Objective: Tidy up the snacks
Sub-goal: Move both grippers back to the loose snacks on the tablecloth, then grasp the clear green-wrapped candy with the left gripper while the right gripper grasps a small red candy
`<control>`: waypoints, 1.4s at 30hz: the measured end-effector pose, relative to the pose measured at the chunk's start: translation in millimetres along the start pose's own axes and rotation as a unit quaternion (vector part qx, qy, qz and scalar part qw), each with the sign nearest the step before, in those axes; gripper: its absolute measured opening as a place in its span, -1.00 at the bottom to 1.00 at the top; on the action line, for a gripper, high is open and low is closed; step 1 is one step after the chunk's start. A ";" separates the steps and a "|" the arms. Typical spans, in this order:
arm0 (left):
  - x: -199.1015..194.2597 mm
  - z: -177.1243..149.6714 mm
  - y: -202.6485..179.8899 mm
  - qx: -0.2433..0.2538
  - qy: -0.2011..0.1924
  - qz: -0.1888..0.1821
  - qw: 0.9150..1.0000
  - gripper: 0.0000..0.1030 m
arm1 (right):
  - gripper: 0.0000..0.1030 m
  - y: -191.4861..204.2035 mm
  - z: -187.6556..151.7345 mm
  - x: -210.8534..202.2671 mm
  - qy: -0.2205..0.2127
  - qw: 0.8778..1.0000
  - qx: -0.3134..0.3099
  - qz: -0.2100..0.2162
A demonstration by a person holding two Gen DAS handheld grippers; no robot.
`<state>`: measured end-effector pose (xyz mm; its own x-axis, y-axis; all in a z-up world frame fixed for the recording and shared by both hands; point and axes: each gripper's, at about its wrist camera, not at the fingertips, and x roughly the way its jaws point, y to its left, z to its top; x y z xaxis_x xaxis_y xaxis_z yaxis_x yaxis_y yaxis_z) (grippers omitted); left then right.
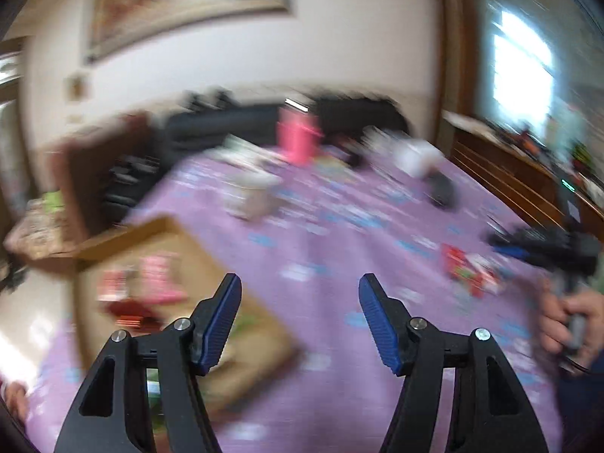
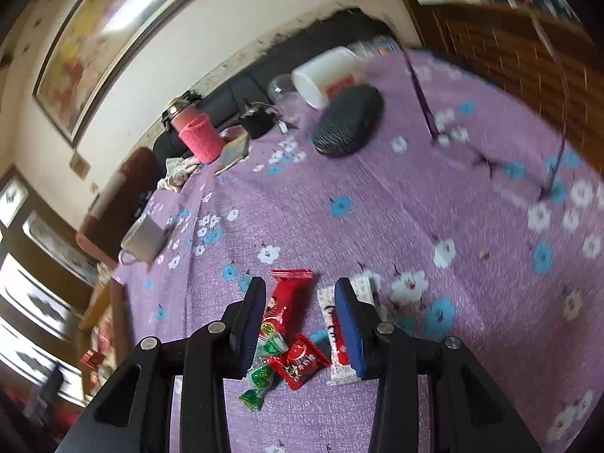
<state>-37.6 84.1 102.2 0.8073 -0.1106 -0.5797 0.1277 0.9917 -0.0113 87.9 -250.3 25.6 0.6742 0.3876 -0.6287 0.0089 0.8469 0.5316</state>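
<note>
A pink bottle (image 2: 196, 137), a black case (image 2: 349, 120), a white tub (image 2: 326, 75) and a mug (image 2: 143, 239) sit far back on the purple desk (image 2: 377, 207). The snacks (image 2: 290, 332) lie just under the right claw (image 2: 300, 287), which is spread apart with nothing in it. The left claw (image 1: 300, 283) is spread too, beside a cardboard box (image 1: 181, 283) with packets inside.

A: How many snacks are lying out?
B: Two red packets (image 2: 287, 304) (image 2: 300, 360), two green candies (image 2: 272, 345) (image 2: 256, 385), one white bar (image 2: 334, 336).
A: And sitting behind them?
B: One pink bottle (image 2: 198, 136), one black case (image 2: 349, 120).
</note>
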 end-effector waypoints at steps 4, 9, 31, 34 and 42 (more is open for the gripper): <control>47.8 4.2 -59.8 0.017 0.088 -0.133 0.987 0.24 | -0.21 -15.9 4.6 -0.8 0.012 0.999 0.040 0.014; 98.5 10.2 -116.0 0.047 0.142 -0.157 0.976 0.03 | -0.21 -23.8 2.3 -5.9 0.016 0.998 0.058 0.020; 138.3 -5.1 -96.9 0.027 0.180 -0.098 0.978 -0.64 | -0.21 11.9 -18.8 21.1 0.076 0.997 -0.022 0.007; 133.2 -4.5 -78.2 0.006 0.160 -0.094 0.983 -0.64 | -0.21 21.2 -26.0 29.2 0.095 0.994 -0.049 0.003; 134.5 1.8 -45.1 -0.045 0.135 -0.098 0.985 -0.64 | -0.21 43.2 -33.4 24.0 0.084 0.990 -0.104 0.049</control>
<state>66.2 24.4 26.2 0.5882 -0.2912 -0.7545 0.2045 0.9562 -0.2096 79.7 -192.2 14.5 0.5312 0.5115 -0.6754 -0.2136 0.8523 0.4774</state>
